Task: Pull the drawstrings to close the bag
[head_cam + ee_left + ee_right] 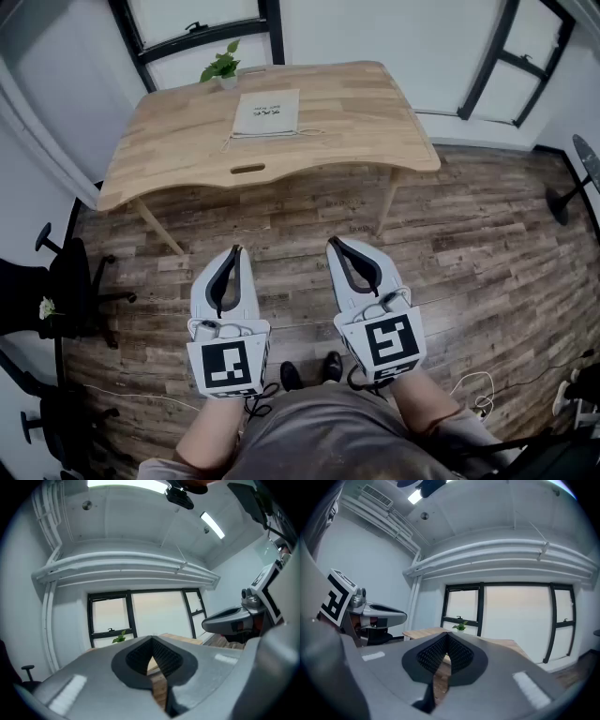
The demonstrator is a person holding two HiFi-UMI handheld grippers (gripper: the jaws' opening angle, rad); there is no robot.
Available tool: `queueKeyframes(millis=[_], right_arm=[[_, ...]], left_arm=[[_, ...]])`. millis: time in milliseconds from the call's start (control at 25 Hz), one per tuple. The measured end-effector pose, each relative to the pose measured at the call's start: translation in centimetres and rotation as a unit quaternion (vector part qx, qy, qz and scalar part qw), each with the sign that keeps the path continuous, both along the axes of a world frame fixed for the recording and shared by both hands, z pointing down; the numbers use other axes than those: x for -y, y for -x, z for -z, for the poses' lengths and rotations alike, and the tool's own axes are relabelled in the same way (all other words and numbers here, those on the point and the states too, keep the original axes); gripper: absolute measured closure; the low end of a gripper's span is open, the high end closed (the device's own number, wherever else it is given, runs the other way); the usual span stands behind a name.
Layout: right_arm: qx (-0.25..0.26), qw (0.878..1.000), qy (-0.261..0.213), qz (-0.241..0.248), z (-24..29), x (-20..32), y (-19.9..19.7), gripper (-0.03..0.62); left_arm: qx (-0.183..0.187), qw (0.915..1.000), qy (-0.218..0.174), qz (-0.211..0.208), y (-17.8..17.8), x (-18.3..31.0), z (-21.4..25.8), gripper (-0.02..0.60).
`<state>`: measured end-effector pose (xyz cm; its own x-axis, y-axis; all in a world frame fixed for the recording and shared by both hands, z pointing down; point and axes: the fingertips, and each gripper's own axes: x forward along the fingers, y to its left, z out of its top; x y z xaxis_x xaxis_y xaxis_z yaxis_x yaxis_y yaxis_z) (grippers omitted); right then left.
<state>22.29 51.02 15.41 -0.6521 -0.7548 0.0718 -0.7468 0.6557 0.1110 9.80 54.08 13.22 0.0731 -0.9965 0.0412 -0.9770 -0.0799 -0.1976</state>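
- Plainly, the task has not yet begun. The bag point(266, 112), a pale flat rectangle of cloth, lies on the wooden counter point(375, 112) toward its far edge, just in front of a small potted plant point(222, 66).
- The drawstrings point(228, 142) show as thin loose lines trailing from the bag's near edge onto the wood, one to each side. Nothing touches them. The bag looks flat and ungathered, so its mouth is probably not drawn shut, though it is too small in the head view to be sure.
- The left tool point(234, 251) is held level above the plank floor point(469, 234), well short of the counter. Its jaws are clenched together and empty; its own view shows only a sliver of counter wood behind the tips.
- The right tool point(334, 244) is held beside it, also level and well apart from the bag. Its jaws are likewise pressed together on nothing.
- The person stands back from the counter, shoes point(312, 372) visible on the floor below the two tools.
- Everything appears to be left to do: step up to the counter, open both tools, take one string in each, and pull outward until the bag's mouth gathers closed.
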Motion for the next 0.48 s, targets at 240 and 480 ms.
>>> queueKeyframes(millis=[240, 480], right_arm=[[0.001, 1.0, 0.008, 0.005, -0.8, 0.5, -1.3, 0.566], [0.019, 1.0, 0.014, 0.004, -1.2, 1.8, -2.9, 0.565]], left_arm=[[0.002, 1.0, 0.007, 0.004, -1.1, 0.5, -0.9, 0.58], [0.002, 0.9999, 0.007, 0.014, -2.2, 1.3, -1.0, 0.58]])
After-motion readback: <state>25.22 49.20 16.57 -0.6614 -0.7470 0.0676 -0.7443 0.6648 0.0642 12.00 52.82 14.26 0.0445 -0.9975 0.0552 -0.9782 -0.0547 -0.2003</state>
